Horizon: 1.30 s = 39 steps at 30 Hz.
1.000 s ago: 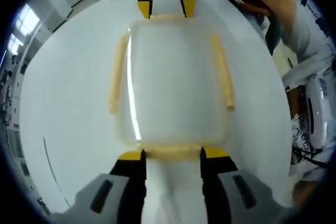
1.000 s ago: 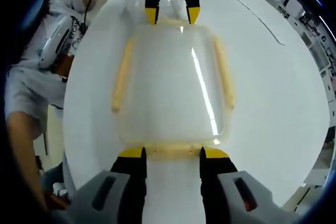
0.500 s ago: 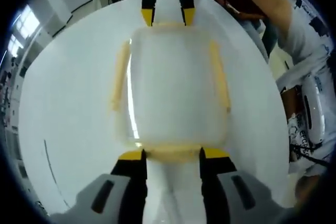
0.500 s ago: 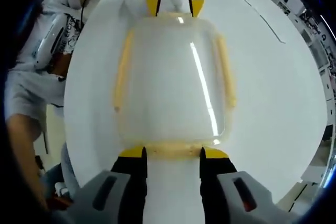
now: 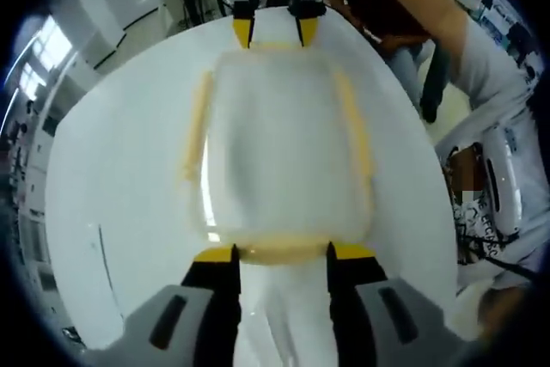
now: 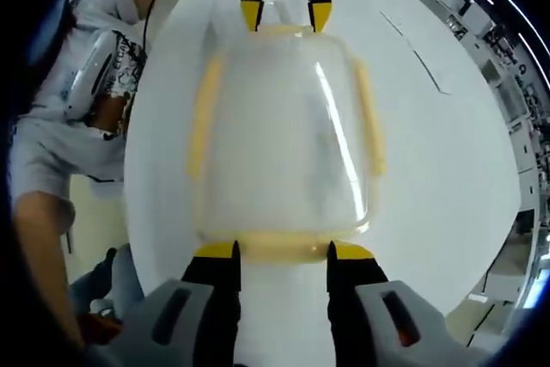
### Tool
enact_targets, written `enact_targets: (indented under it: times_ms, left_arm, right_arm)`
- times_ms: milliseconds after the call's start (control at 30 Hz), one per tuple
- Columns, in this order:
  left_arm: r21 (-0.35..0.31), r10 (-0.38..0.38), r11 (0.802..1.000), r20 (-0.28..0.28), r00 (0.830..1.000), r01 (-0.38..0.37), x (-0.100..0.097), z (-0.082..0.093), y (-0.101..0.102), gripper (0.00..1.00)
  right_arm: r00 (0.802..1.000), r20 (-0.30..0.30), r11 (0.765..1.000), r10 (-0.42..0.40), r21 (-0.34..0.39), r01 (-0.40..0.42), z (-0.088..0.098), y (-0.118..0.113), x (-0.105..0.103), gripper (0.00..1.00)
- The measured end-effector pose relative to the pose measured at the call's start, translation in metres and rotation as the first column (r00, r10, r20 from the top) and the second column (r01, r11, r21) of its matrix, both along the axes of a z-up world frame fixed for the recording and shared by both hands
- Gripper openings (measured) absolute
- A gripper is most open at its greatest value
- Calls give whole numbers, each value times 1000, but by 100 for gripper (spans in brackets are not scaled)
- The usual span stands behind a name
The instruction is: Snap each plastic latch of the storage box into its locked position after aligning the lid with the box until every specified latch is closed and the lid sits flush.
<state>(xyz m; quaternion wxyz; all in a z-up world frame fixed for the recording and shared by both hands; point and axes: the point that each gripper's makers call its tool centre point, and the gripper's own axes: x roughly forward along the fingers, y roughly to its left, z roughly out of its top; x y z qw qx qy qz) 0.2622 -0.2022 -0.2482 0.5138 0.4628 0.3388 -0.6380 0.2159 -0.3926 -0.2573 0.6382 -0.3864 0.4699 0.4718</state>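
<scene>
While jaws flank end latches, box (image 5: pixel 279 148) lies between.

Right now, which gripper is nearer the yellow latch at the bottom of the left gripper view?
Left. The left gripper flanks that latch with its tips; the right gripper is at the storage box's opposite end.
</scene>
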Motion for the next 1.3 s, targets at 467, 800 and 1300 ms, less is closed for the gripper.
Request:
enact_targets:
  times_ms: [467,800,1300]
  left_arm:
    - [-13,50,999,9,999,-50,-3,23,43,39]
    - [-39,103,994,11,995,-102,-2,38,86,39]
    - [-35,145,989,-10,989,-145,-5,38,141,39]
  right_arm:
    - [998,25,998,60,-8,-59,28,46,4,38]
    - [993,48,994,109,12,-110,44,87,16,38]
    - [987,36,986,157,44,-159,45,142,23,38]
